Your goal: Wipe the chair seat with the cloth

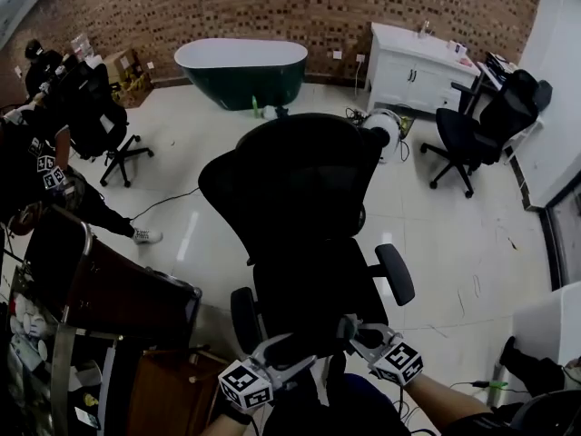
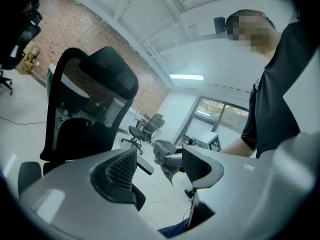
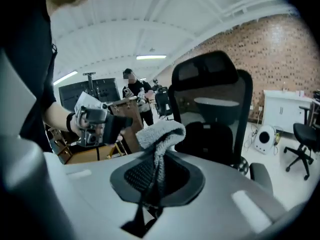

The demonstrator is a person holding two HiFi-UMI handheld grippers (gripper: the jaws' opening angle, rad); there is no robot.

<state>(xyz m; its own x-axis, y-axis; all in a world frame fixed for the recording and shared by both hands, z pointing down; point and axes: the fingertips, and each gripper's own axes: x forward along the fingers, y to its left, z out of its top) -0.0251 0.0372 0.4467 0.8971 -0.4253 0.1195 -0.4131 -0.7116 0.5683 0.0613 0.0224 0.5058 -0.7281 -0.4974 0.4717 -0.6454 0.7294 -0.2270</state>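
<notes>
A black mesh office chair [image 1: 304, 207] stands in the middle of the floor, and its seat [image 1: 313, 289] lies just beyond both grippers. My right gripper [image 1: 359, 334] is shut on a grey cloth [image 3: 161, 132], which bunches above the jaws in the right gripper view and hangs down between them. My left gripper [image 1: 292, 352] is open and holds nothing. In the left gripper view the cloth [image 2: 162, 151] shows through the gap between the open jaws of the left gripper [image 2: 160, 160]. Both grippers hover at the seat's near edge, close to each other, without touching it.
A dark green bathtub [image 1: 241, 66] and a white cabinet [image 1: 413, 66] stand at the brick back wall. Other office chairs sit at the right [image 1: 477, 125] and left [image 1: 100, 121]. A brown chair back [image 1: 118, 289] is close on my left. A white round device [image 1: 386, 125] is behind the chair.
</notes>
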